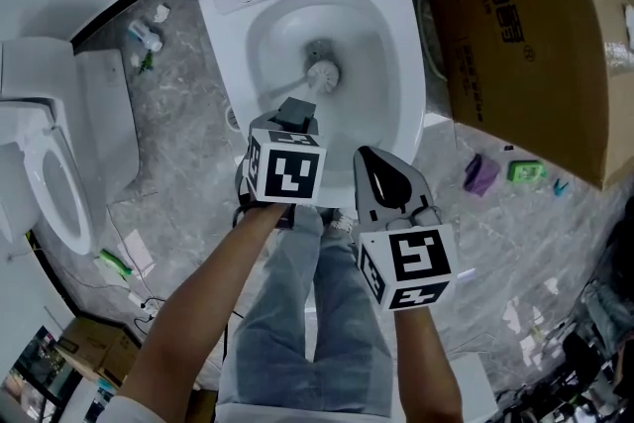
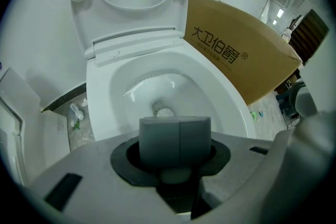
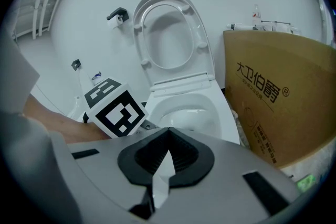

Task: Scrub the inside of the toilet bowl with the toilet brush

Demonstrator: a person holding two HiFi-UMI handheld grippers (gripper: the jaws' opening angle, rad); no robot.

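Observation:
The white toilet bowl [image 1: 226,54] stands open, its seat and lid [image 3: 169,34] raised against the wall. A toilet brush reaches down into it, with the round bristle head [image 1: 323,72] resting near the drain. In the left gripper view the same head [image 2: 165,112] shows beyond the grey handle [image 2: 175,140]. My left gripper [image 1: 295,117] is shut on that handle, just over the bowl's front rim. My right gripper [image 1: 374,163] hovers to the right of it, in front of the rim, its jaws shut on nothing. The right gripper [image 3: 168,136] view also catches the left gripper's marker cube [image 3: 115,108].
A large cardboard box [image 1: 525,35] leans close on the toilet's right side. A second toilet [image 1: 50,183] stands at the left. Small litter lies on the grey floor: a purple item [image 1: 481,173], a green one [image 1: 526,171], a bottle [image 1: 145,37]. The person's legs [image 1: 297,312] are below.

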